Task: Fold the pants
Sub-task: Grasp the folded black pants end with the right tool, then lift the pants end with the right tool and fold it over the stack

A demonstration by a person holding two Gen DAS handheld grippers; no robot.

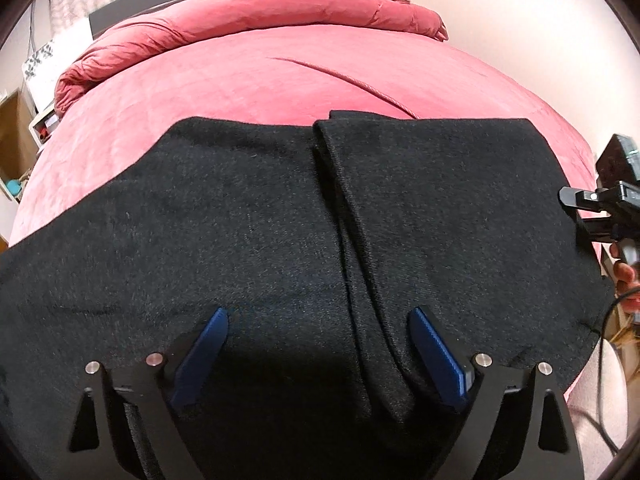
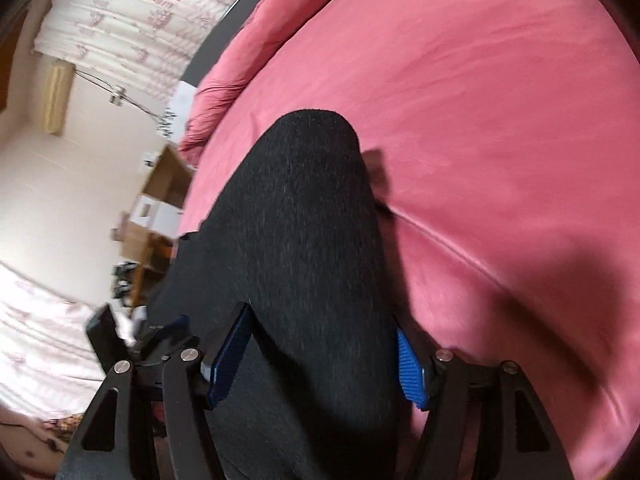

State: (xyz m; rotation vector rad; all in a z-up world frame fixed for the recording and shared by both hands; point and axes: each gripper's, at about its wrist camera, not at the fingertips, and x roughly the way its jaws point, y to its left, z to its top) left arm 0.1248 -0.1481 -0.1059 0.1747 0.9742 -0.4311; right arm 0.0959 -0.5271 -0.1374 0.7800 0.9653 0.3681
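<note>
Black pants (image 1: 248, 216) lie spread flat across a pink bed (image 1: 256, 80), with two legs meeting along a lengthwise crease near the middle. My left gripper (image 1: 320, 316) hovers over the near part of the cloth. Its blue pads (image 1: 212, 344) stand wide apart and nothing is pinched between them. In the right wrist view the pants (image 2: 304, 208) run away from me as a long dark strip with a rounded far end. My right gripper (image 2: 320, 328) straddles that strip, open, its blue pads (image 2: 410, 368) on either side of the fabric.
A rolled pink duvet (image 1: 256, 12) lies along the far side of the bed, against a dark headboard (image 1: 120, 12). Cardboard boxes and shelves (image 2: 160, 200) stand on the floor beside the bed. A hand on the other tool (image 1: 624, 272) shows at the right edge.
</note>
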